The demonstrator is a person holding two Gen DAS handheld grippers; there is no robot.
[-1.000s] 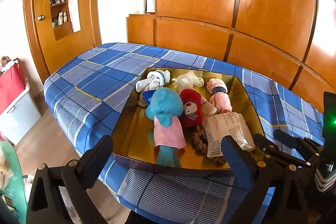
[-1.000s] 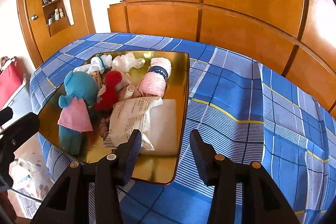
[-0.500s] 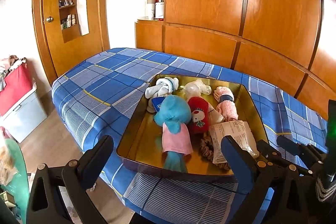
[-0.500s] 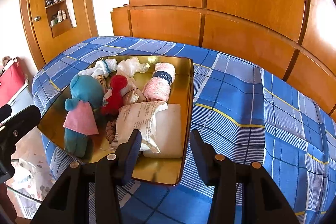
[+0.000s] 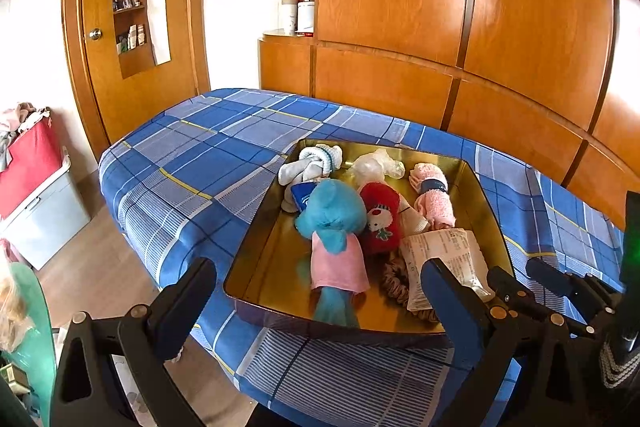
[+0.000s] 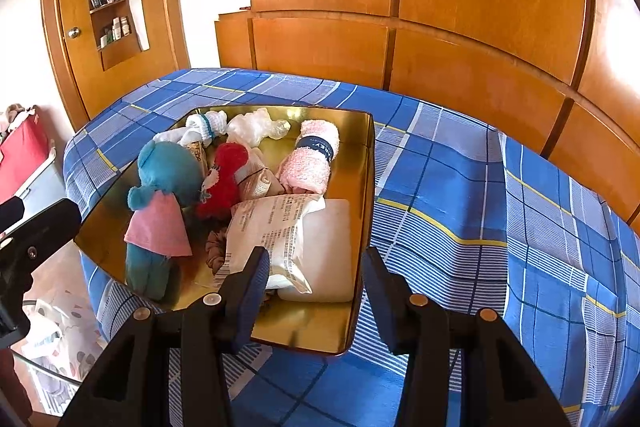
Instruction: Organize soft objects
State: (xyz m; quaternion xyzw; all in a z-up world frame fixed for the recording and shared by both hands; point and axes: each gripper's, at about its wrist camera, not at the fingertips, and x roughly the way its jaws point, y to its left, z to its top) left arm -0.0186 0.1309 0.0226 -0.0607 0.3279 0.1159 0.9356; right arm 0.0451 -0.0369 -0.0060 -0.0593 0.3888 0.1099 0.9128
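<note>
A gold metal tray (image 5: pixel 264 251) (image 6: pixel 362 187) lies on the blue plaid bed. It holds a teal plush doll in a pink dress (image 5: pixel 334 239) (image 6: pixel 160 203), a red plush (image 5: pixel 380 219) (image 6: pixel 226 179), a rolled pink towel (image 5: pixel 432 199) (image 6: pixel 312 157), white knotted socks (image 5: pixel 312 163) (image 6: pixel 204 125), a clear plastic bag (image 5: pixel 376 165) (image 6: pixel 256 125), a white packet (image 5: pixel 444 259) (image 6: pixel 276 231) and a scrunchie (image 5: pixel 394 281). My left gripper (image 5: pixel 316 311) is open and empty, before the tray's near edge. My right gripper (image 6: pixel 314 291) is open and empty over the tray's near right corner.
The blue plaid bed (image 5: pixel 208 163) (image 6: pixel 480 195) fills the middle, with wooden wall panels (image 5: pixel 520 27) behind it. A red and grey storage box (image 5: pixel 32 187) stands on the floor at the left by a wooden door (image 5: pixel 132 27).
Both grippers have pulled back and up from the tray, so it looks smaller and farther. Nothing in the tray has moved. Both stay open.
</note>
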